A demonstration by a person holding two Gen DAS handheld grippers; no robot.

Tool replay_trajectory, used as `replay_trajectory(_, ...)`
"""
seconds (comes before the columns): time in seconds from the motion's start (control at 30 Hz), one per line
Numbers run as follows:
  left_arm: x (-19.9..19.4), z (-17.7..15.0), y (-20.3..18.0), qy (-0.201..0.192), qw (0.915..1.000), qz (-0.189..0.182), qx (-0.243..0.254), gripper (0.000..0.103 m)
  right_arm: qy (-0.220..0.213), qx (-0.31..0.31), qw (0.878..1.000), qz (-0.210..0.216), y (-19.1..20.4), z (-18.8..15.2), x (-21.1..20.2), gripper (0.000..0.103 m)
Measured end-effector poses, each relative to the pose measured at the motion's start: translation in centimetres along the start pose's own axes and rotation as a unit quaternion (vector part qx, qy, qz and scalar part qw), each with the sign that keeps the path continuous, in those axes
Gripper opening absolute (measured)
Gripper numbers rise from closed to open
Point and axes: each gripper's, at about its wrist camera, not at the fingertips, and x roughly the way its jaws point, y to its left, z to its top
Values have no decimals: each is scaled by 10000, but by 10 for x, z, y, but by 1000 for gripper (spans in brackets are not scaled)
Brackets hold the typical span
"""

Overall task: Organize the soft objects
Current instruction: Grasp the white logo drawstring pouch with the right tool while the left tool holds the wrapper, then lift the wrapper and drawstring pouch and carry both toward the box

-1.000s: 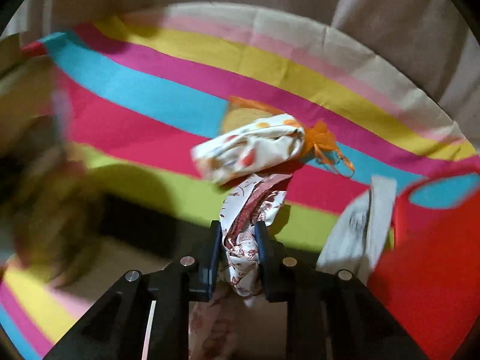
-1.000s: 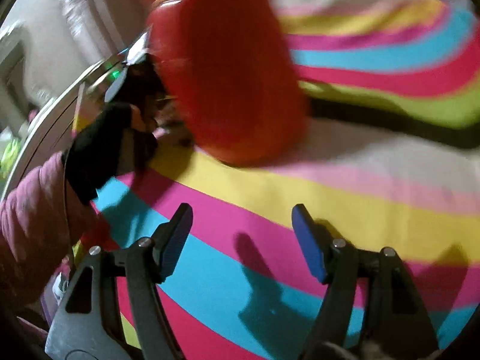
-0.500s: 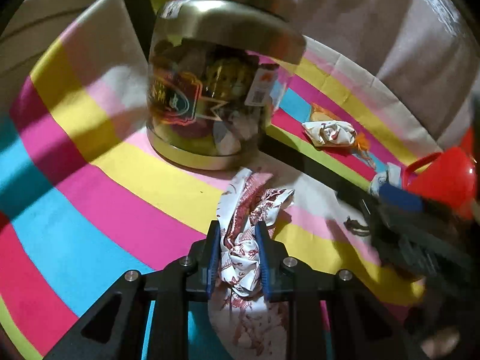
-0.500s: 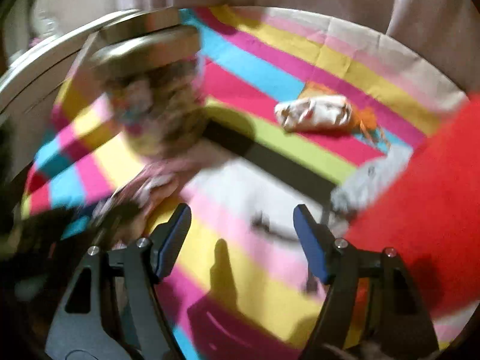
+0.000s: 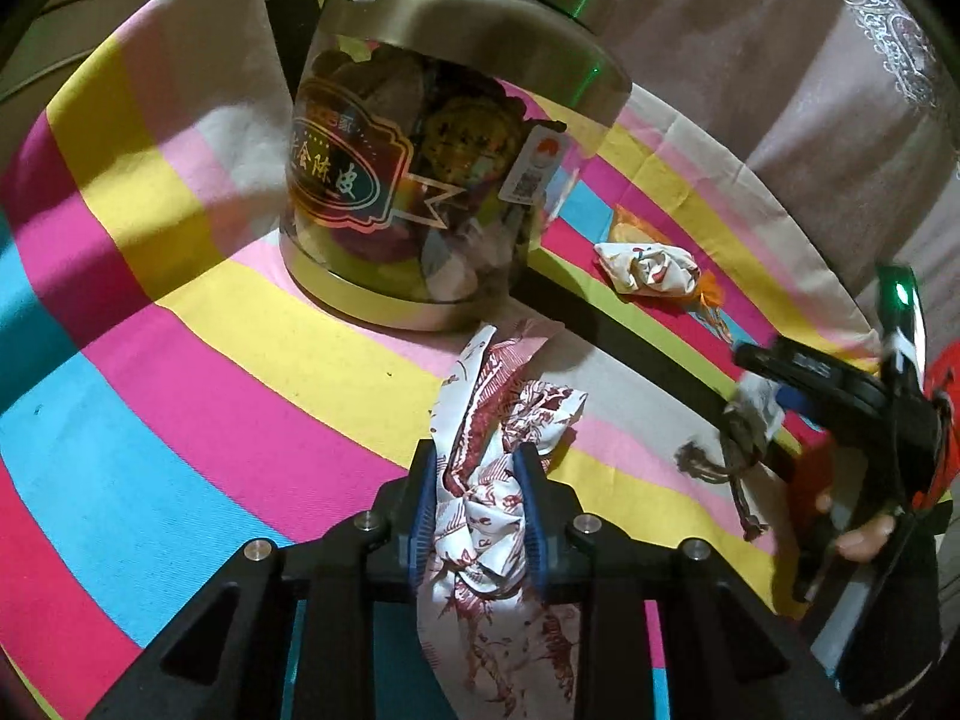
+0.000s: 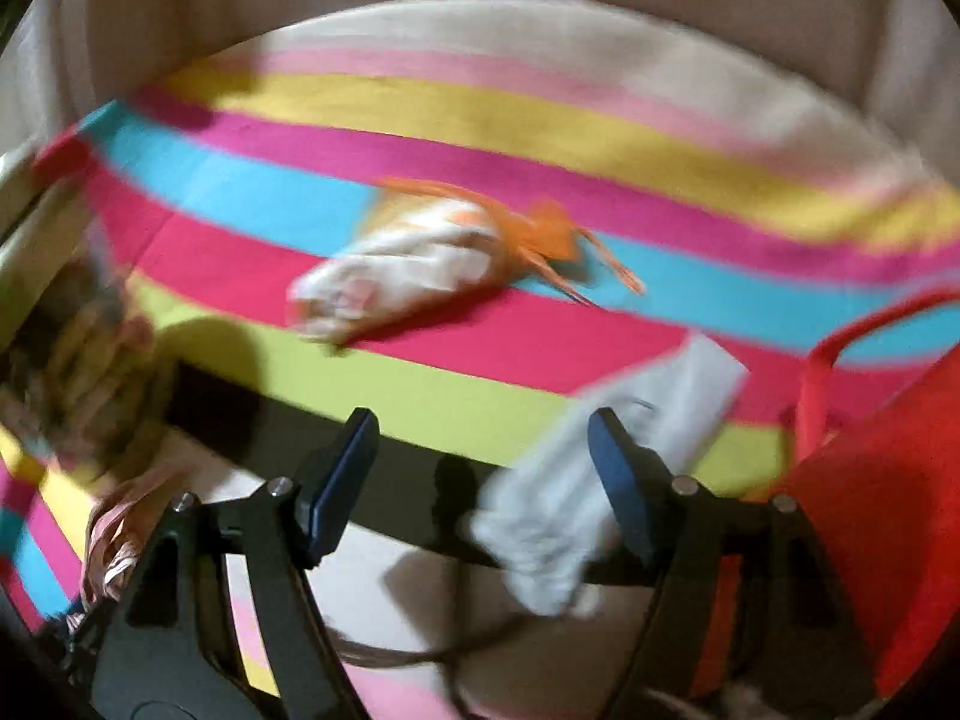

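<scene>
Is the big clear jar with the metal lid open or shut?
Shut. The clear jar stands upright on the striped cloth with its metal lid seated on top.

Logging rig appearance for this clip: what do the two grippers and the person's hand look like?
Both are black angular frames with triangular cut-outs and silver screws. The left gripper and the right gripper carry flat blue pads on their fingers. The right one shows a green light; a bare-fingered hand holds its black handle.
</scene>
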Motion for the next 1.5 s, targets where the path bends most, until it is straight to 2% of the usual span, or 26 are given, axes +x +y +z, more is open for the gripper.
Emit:
replay_trajectory(0.03,-1,0,0,0,10000,-1,-3,28,-19,116,9999,120,-11,-1,-3,75)
replay_trajectory(0.13,-2,0,1,-3,10000,-9,-10,29,-228,327,9950,913,-33,-4,-19,77)
replay_trajectory(0.17,-3,0,1,-2,10000,-17,-14,29,-207,356,9941,1000,-33,-4,-19,77)
replay_trajectory(0.23,-4,0,2,-4,10000,-40,-29,29,45,332,9969,706,-28,-2,-11,81)
replay_trajectory(0.27,-6,-1,4,-9,10000,-53,-47,29,314,281,9983,409,-24,-1,0,81)
replay_trajectory(0.33,-6,0,5,-9,9999,-78,-70,29,744,309,9966,151,-17,-5,18,81)
replay_trajectory(0.4,-6,-1,6,-12,9999,-101,-87,30,659,153,9977,-42,-9,-6,23,86)
replay_trajectory(0.47,-7,-1,7,-18,9998,-130,-120,30,669,-285,9970,-266,6,-8,30,90)
replay_trajectory(0.5,-7,-1,7,-20,9998,-142,-132,30,547,-413,9974,-212,9,-10,29,90)
replay_trajectory(0.57,-7,-1,8,-23,9997,-170,-158,30,406,-615,9973,0,11,-13,21,80)
replay_trajectory(0.6,-8,-1,9,-24,9997,-181,-169,30,339,-698,9970,12,11,-14,15,42)
replay_trajectory(0.63,-8,-1,9,-26,9997,-189,-179,31,316,-772,9965,95,11,-18,9,23)
replay_trajectory(0.67,-8,-1,10,-27,9996,-199,-188,31,331,-847,9949,448,9,-24,0,23)
replay_trajectory(0.7,-8,-1,10,-26,9996,-216,-189,31,316,-910,9934,620,7,-31,-7,22)
replay_trajectory(0.8,-8,0,10,-29,9994,-275,-189,36,239,-1115,9890,944,-2,-55,-34,22)
replay_trajectory(0.9,-9,-1,8,-28,9993,-351,-152,42,306,-1011,9872,1198,-15,-83,-57,22)
replay_trajectory(1.17,-9,-1,5,-27,9992,-373,-120,46,331,-971,9858,1327,-35,-118,-78,22)
replay_trajectory(1.5,-9,-1,5,-30,9993,-359,-138,46,223,-1229,9803,1531,-36,-159,-131,22)
